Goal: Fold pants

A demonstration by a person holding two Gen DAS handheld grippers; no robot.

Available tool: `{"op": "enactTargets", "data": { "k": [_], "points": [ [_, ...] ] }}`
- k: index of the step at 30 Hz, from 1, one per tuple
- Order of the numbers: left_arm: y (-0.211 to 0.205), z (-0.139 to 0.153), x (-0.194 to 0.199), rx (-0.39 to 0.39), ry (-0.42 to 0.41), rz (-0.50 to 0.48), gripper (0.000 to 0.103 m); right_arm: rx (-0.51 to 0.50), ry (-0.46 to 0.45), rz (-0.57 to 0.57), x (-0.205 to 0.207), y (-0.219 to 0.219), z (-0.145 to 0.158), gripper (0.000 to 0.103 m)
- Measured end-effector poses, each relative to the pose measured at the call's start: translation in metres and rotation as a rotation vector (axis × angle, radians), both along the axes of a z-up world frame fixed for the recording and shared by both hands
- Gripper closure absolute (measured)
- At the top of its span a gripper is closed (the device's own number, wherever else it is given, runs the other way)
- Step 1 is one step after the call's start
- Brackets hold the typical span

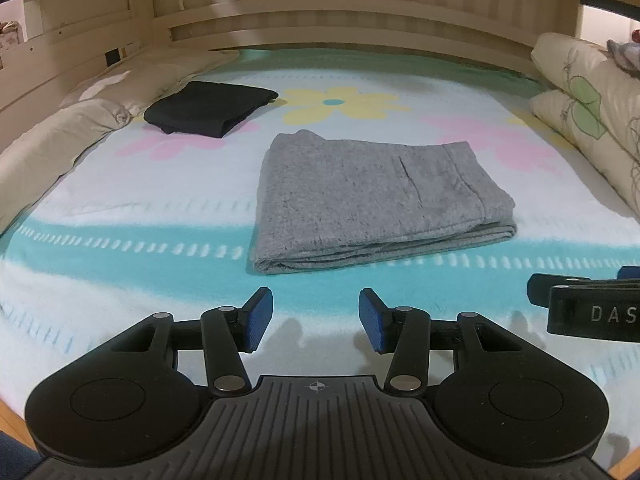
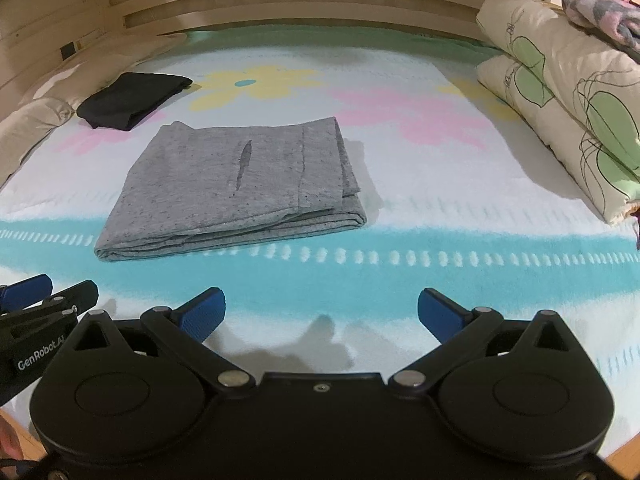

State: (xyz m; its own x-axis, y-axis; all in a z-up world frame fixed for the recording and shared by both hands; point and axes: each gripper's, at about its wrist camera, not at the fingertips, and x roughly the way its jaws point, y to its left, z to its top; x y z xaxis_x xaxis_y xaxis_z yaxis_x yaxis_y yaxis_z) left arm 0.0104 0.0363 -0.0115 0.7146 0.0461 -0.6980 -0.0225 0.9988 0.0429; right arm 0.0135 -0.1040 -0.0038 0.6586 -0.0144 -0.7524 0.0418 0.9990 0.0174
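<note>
Grey pants lie folded into a flat, layered rectangle in the middle of the bed; the right wrist view shows the same grey pants left of centre. My left gripper hovers over the blanket just in front of them, open, nothing between its blue pads. My right gripper stands beside it to the right, jaws spread wider, also open and holding nothing. Each gripper's tip shows at the edge of the other's view: the right gripper and the left gripper.
A folded black garment rests at the back left by a beige pillow. Stacked floral pillows line the right side. A flowered blanket covers the bed, with a wooden headboard behind.
</note>
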Motion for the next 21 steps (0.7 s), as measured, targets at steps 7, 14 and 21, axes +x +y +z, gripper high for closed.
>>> {"op": "enactTargets", "data": {
  "k": [7,14,21],
  "points": [
    [-0.001,-0.0004,-0.0004,0.0,0.001,-0.001,0.057,-0.013,0.008,-0.003,0.0009,0.0005,-0.0015,0.001],
    [-0.0018,-0.0005,-0.0002,0.001,0.002,-0.005,0.057,-0.031,0.014,0.006,0.0018,0.0044,-0.003,0.001],
    [-0.0024,-0.0006,-0.0003,0.003,0.003,-0.01,0.057,-0.027,0.018,0.003,0.0019,0.0043,-0.0031,0.001]
  ]
}}
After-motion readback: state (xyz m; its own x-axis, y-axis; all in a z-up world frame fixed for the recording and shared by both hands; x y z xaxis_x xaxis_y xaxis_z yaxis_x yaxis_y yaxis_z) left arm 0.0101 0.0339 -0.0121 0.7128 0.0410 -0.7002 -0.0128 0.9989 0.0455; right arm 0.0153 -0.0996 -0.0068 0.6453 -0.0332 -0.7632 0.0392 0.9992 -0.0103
